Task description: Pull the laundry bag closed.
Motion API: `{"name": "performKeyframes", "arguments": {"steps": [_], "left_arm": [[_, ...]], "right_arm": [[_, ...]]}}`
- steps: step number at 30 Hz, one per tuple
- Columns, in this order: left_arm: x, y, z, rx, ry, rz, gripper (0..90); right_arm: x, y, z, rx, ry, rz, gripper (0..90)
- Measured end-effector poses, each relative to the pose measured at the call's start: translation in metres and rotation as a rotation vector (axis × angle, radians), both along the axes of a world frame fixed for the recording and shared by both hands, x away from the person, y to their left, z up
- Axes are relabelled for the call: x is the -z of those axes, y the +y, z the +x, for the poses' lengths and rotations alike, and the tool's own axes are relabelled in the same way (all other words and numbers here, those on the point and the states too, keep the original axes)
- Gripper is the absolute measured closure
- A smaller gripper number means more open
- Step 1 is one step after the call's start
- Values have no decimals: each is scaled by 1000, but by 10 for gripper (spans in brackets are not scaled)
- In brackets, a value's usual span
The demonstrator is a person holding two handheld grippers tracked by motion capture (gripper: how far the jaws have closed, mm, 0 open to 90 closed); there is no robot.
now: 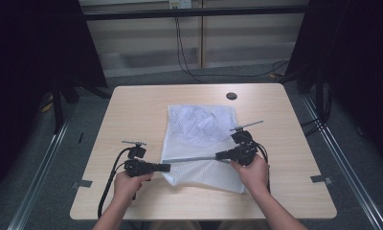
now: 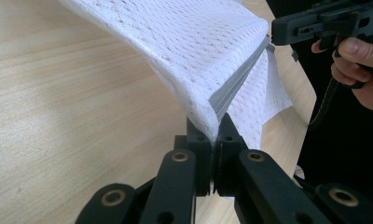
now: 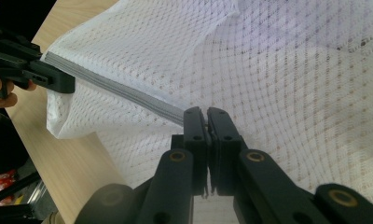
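White mesh: a laundry-type mesh bag (image 1: 199, 143) is lying flat on the middle of the table (image 1: 132, 110), with its near part lifted off the wood where I am holding it.
Grey strip: a zipper band (image 1: 192, 159) is running across the bag between my two grippers, stretched fairly straight.
Left gripper (image 1: 166, 167): I am pinching the left end of the grey strip and the mesh folded over it; in the left gripper view the jaws are pressed together on the fabric (image 2: 208, 119).
Right gripper (image 1: 219, 155): I am clamping the right end of the same strip; in the right gripper view the jaws are closed tight where the zipper band (image 3: 128, 95) is meeting them.
Handling, as I am judging it: the bag is looking very light, soft and floppy, draping and creasing wherever it is unsupported; the open weave is likely snagging easily on jaw edges.
Stiffest part: the grey strip is holding a line under tension, so it is the sensible place to take hold; plain mesh would be bunching and slipping.
Risk: pulling the ends too far apart is likely straining the seam or tugging the fabric free.
Far end: the crumpled upper part (image 1: 201, 120) is resting on the table, untouched.
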State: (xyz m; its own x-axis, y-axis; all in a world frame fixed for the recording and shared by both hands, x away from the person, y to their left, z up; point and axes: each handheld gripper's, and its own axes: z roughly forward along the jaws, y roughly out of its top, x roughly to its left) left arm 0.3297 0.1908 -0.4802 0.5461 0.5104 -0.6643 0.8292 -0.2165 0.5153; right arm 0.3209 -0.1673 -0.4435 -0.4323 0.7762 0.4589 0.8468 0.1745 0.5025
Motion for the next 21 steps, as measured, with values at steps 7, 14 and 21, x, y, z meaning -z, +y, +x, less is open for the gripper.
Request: {"name": "performKeyframes", "arguments": {"steps": [7,14,21], "left_arm": [[0,0,0,3,-4,2,880],[0,1,0,-1,-1,4,880],[0,1,0,-4,0,5,880]], "right_arm": [[0,-2,-1,-4,-2,1,872],[1,-8,0,5,-4,-2,871],[1,-9,-2,4,-10,-13,871]]}}
